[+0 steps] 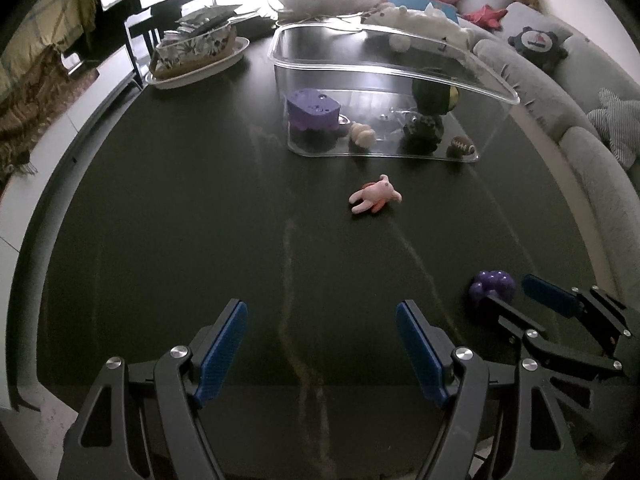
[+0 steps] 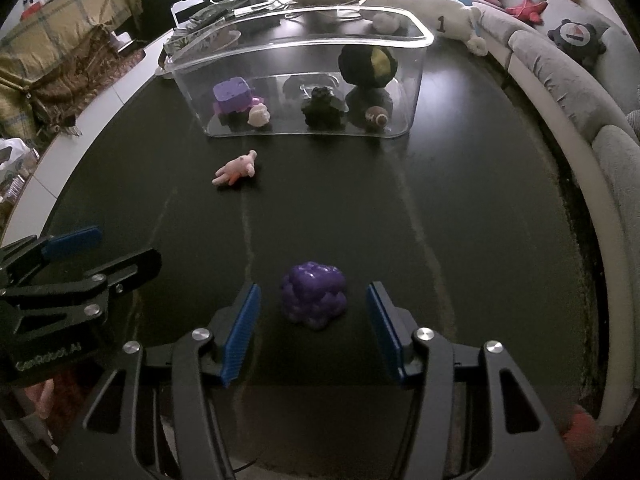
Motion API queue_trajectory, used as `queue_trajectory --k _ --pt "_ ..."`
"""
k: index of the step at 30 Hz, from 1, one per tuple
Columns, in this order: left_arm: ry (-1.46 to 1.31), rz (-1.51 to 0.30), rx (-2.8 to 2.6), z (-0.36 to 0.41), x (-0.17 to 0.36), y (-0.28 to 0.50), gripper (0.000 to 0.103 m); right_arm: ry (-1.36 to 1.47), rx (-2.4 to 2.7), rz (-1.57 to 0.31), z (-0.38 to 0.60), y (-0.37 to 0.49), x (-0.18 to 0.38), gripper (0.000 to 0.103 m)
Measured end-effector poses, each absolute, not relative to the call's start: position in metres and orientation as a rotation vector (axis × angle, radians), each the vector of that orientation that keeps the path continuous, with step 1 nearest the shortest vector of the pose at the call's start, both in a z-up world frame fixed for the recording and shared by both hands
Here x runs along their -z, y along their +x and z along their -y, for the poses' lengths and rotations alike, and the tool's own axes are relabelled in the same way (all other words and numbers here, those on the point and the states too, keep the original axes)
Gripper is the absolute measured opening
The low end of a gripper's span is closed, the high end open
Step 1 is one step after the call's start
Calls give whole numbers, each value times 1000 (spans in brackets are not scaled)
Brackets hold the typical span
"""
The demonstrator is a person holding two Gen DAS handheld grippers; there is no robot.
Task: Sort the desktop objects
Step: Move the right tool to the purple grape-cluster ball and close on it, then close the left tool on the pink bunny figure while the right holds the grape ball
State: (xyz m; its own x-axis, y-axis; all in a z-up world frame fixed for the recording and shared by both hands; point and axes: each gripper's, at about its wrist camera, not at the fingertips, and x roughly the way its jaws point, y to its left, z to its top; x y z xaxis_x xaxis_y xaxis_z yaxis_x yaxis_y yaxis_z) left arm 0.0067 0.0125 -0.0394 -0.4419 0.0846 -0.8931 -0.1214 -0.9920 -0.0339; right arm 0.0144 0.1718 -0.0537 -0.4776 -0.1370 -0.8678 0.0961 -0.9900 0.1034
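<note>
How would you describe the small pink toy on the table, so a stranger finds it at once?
Start at the clear plastic box on the dark table. Just in front of it, outside, lies the pink toy animal on its side. It is the only pink item there; the other loose toy, the purple grape cluster, lies nearer.

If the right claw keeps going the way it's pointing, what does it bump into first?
Most likely the purple grape toy. It sits on the dark table right ahead of the right claw, between the open blue pads, not yet touched.

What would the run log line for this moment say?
right claw: open, straddling purple grape toy, no contact | left claw: open, empty | pink plush: loose on table | clear bin: several toys inside
</note>
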Motion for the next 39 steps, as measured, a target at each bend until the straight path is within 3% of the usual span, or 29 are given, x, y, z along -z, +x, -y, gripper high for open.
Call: queue_trajectory --k 11,21,39 --pt "-1620 -64 -2533 -14 51 5 74 1558 2573 50 -168 9 63 47" --pt "-1635 -94 -2523 -18 55 4 74 1566 2573 27 -167 4 68 36" --pt "-1599 -75 -2523 -33 43 -15 74 1494 2638 67 -184 0 46 36"
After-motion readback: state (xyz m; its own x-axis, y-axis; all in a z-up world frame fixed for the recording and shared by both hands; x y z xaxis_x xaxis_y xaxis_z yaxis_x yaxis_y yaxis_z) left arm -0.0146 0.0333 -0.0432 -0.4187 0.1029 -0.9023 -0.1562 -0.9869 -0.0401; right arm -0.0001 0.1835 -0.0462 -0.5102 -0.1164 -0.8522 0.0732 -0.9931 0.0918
